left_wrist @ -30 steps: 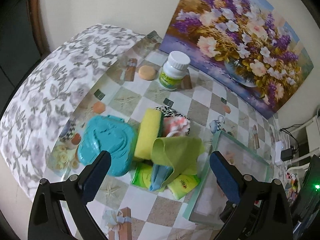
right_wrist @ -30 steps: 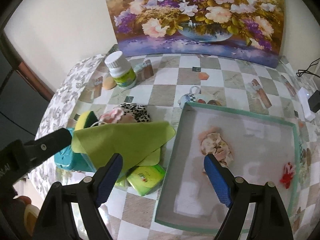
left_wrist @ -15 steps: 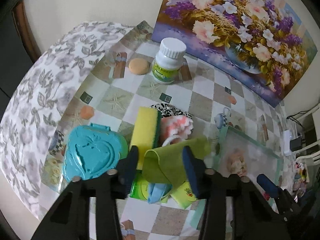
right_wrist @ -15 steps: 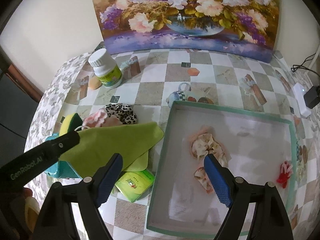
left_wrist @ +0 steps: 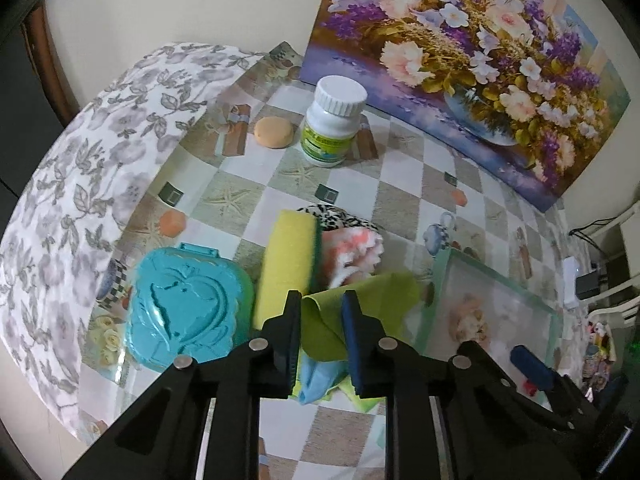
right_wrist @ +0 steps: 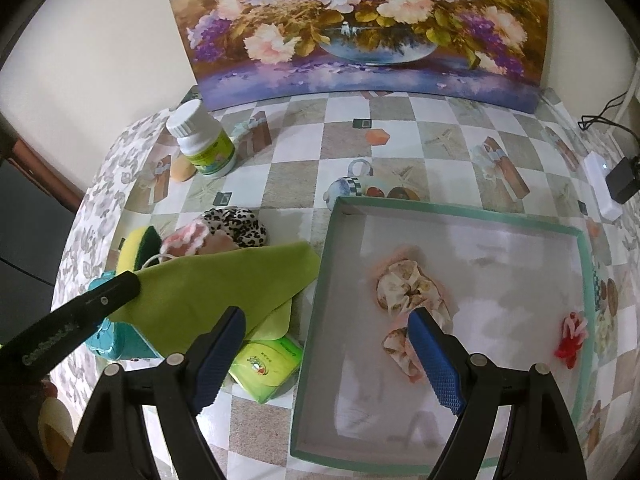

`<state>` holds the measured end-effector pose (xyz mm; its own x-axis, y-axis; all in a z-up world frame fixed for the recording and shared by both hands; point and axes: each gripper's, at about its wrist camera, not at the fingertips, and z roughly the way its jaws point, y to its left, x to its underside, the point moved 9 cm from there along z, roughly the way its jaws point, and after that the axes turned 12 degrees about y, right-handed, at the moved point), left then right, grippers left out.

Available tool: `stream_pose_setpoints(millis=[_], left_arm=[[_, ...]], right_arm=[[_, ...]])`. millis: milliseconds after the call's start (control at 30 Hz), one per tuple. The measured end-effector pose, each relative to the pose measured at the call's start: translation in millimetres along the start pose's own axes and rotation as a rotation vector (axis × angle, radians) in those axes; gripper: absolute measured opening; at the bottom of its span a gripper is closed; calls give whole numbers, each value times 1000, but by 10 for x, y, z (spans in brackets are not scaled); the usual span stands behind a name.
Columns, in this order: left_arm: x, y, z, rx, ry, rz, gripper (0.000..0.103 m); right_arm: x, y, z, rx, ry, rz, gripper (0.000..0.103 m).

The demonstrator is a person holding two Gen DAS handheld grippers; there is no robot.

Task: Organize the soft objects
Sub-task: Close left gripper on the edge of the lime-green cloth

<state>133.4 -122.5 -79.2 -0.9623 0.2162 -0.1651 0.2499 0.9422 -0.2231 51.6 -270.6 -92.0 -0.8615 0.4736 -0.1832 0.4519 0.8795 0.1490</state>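
Observation:
A green cloth (left_wrist: pixel 384 292) tops a pile of soft things: a yellow sponge (left_wrist: pixel 288 256), a pink frilly cloth (left_wrist: pixel 352 248), a leopard scrunchie (left_wrist: pixel 336 214) and a blue cloth (left_wrist: pixel 316 376). My left gripper (left_wrist: pixel 322 300) is closing, and a fold of the green cloth (right_wrist: pixel 224 280) is pinched between its pads. My right gripper (right_wrist: pixel 325 316) hangs open over the left edge of the teal-rimmed tray (right_wrist: pixel 452 210), with nothing between its fingers. A floral scrunchie (right_wrist: pixel 408 284) and a small red item (right_wrist: pixel 572 336) lie in the tray.
A teal plastic box (left_wrist: pixel 184 308) sits left of the pile. A green tissue pack (right_wrist: pixel 268 368) lies under the cloths. A white pill bottle (left_wrist: pixel 334 120) and an orange puff (left_wrist: pixel 274 132) stand at the back. A flower painting (right_wrist: pixel 360 20) leans on the wall.
My left gripper dropped a little onto the pile and its wide-open jaws closed around a fold of the green cloth. The right gripper stayed open and barely moved.

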Motion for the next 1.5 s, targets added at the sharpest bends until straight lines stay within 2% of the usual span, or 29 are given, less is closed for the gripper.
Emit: stream_pose_setpoints(millis=[167, 300, 367, 400, 633, 1000, 1233, 1500], left_arm=[[11, -89, -70, 26, -10, 12, 21], [24, -118, -11, 19, 1, 22, 21], [32, -113, 48, 10, 9, 18, 16], [33, -110, 68, 9, 11, 15, 8], [25, -140, 86, 13, -8, 19, 3], [-6, -288, -41, 92, -48, 44, 2], [14, -410, -59, 165, -45, 55, 1], [12, -545, -194, 238, -77, 69, 1]], right_arm=[[0, -21, -15, -6, -2, 8, 86], [6, -18, -17, -9, 1, 6, 86], [5, -21, -18, -9, 1, 7, 86], [5, -23, -19, -9, 1, 8, 86], [14, -51, 2, -10, 10, 16, 86], [10, -82, -4, -14, 13, 22, 86], [-2, -124, -29, -16, 9, 32, 86], [-18, -167, -88, -16, -4, 42, 86]])
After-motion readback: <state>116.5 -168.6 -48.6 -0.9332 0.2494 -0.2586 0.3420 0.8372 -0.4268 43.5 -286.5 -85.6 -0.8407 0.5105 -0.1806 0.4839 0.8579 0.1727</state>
